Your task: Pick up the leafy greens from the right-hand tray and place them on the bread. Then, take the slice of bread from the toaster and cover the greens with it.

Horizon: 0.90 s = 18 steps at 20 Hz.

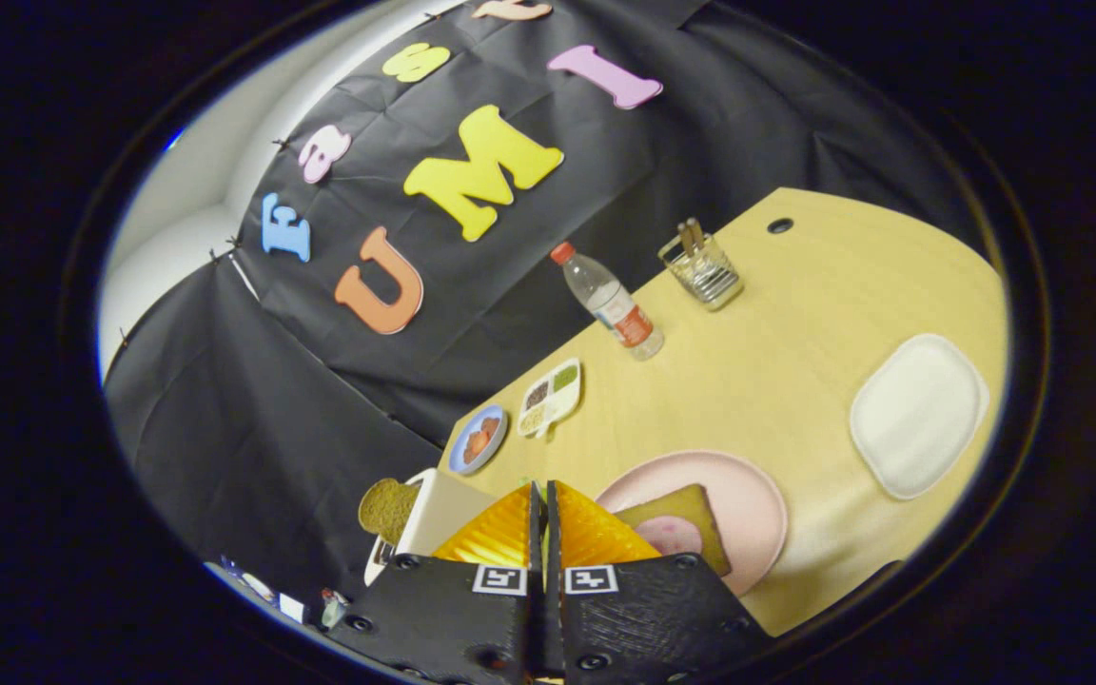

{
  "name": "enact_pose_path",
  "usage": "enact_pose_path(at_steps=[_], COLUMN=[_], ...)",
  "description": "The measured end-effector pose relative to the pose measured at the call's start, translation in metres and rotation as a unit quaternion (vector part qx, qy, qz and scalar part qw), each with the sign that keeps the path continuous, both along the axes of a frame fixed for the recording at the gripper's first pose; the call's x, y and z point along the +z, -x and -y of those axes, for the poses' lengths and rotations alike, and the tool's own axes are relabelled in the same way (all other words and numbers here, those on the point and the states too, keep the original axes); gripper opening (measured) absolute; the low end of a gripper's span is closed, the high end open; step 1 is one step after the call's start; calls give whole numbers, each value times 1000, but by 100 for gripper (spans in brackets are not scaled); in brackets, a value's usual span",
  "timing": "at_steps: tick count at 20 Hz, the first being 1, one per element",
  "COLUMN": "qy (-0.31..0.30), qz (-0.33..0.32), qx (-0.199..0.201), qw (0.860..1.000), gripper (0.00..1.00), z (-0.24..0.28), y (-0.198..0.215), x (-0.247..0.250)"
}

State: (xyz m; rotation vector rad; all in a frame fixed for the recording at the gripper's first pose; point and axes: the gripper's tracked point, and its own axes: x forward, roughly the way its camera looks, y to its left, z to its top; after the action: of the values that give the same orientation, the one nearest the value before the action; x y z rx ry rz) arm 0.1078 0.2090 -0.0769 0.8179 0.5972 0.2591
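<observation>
Two fingers are sitting pressed together at the gripper [545,533], and I am seeing nothing caught between them. Just beyond the right finger, I am looking at the pink plate [748,495] holding the bread [686,509] with a pinkish slice on it; no greens are lying on it yet, so I am judging the first step as not done. Beyond the left finger, the toaster [439,518] is standing with a slice [386,509] poking up. Further out, the white tray [919,414] is looking bare to me, and I cannot make out any greens there. A blue dish [478,440], a divided dish [551,396], a bottle [610,303] and a holder [703,266] are resting on the worktop [776,371]. Next I am expecting to open up and reach for the greens, once found. The bottle's label is too small to read; each finger is carrying a square marker.
</observation>
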Motion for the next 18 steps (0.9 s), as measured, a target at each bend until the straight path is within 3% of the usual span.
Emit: enact_pose_path(at_steps=[4,10,14,18], qy=[-10,35,56,82], qz=[-21,-35,-58,-88], qx=[3,-37,-28,-12], qw=[1000,998,996,993], gripper=[0,0,0,20], z=[-16,29,40,44], y=[-2,-2,0,9], x=[-20,-52,-81,-106])
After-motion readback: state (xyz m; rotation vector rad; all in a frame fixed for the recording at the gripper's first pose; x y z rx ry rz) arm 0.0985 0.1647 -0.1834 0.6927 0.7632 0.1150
